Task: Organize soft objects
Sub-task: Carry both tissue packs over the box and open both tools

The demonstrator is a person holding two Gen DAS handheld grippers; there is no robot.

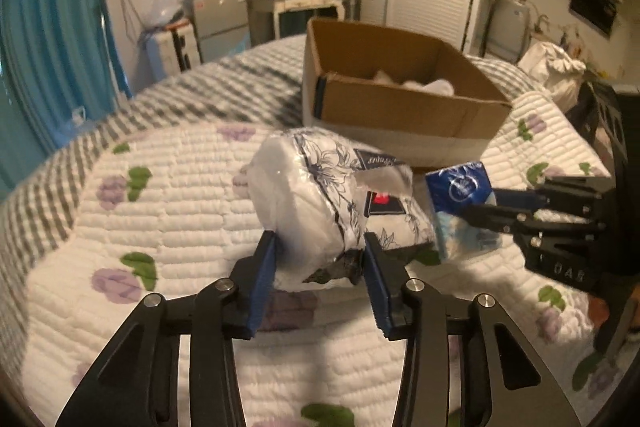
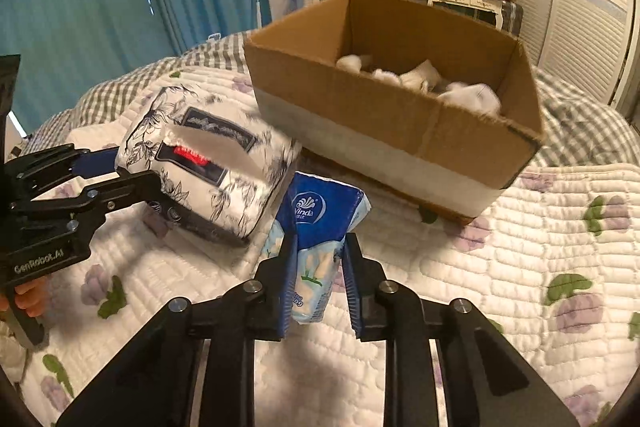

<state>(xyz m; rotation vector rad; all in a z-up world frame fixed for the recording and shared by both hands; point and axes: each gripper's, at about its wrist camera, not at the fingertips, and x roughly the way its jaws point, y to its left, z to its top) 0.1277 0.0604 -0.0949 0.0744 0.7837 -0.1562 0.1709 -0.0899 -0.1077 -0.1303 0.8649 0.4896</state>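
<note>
Roughly midway: white soft bits already in cardboard box (image 2: 400, 131) at 12 o'clock, w/ left gripper (image 1: 320, 251) clamping floral tissue pack (image 1: 320, 195), right gripper (image 2: 318, 251) pinching blue tissue pack (image 2: 320, 215), both unboxed.

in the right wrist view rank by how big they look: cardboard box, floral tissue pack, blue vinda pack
1. cardboard box
2. floral tissue pack, held in the left claw
3. blue vinda pack, held in the right claw, smallest despite being nearest the camera
</note>
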